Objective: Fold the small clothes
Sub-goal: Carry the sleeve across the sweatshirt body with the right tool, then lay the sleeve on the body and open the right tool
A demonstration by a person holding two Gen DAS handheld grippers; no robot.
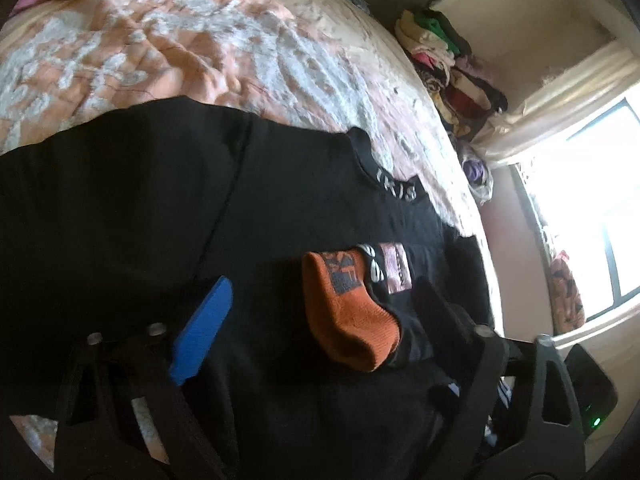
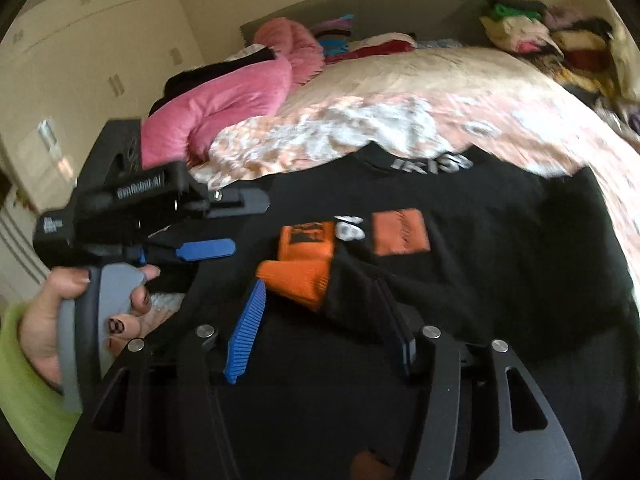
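Sock: an orange-and-black sock (image 2: 304,276) lies on a black shirt (image 2: 500,248) spread over the bed (image 2: 460,92), near the bed's near edge.
Shirt: flat, collar toward the far side of the bed, its orange patch just beyond the sock.
Right gripper (image 2: 320,312): fingers partly open, straddling the sock's black end; the pads do not appear to press it.
Left gripper (image 1: 320,312): fingers wide apart, one blue pad left of the sock, the other dark finger right of it; nothing held.
Left hand (image 2: 80,308): a person's hand wraps that gripper's handle at the bed's near-left side.
Risk: closing low could pinch the shirt along with the sock, dragging and wrinkling it.
Risk: both grippers crowd one small sock, so their fingers may collide.
Risk: a shallow bite on the cuff could slip and undo the fold.
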